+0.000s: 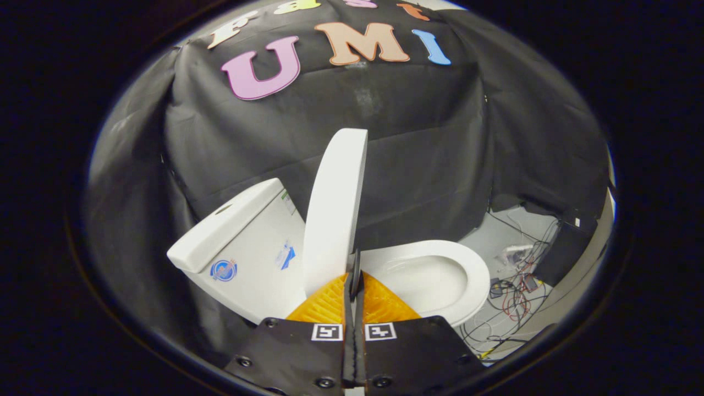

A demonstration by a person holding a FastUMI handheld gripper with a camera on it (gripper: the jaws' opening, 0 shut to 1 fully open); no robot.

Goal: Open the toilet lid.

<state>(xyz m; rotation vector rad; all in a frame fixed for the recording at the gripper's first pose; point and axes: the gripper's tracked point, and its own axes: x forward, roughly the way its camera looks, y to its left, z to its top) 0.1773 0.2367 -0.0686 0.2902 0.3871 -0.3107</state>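
Toilet lid [335, 212] raised, nearly upright, standing just ahead of fingertips at 12 o'clock. Tank [236, 242] at 10 o'clock, open seat [473, 269] at 2 o'clock. Gripper [355, 275] narrow, orange fingers [324, 305] pressed together, holding nothing. Cables [511, 297] on floor beyond seat.

The toilet lid [335, 212] is a smooth, glossy white oval, raised well off the seat and standing close to upright, seen nearly edge-on so that it looks like a tall, narrow slab with a rounded top. It leans slightly toward the cistern [242, 247], a white ceramic tank with a flat cover and a few stickers on its side, and its lower end drops out of sight behind the orange fingers [330, 305]. The seat [467, 264] lies flat on the bowl, a white ring around the open, shiny bowl interior, just beyond the fingertips.
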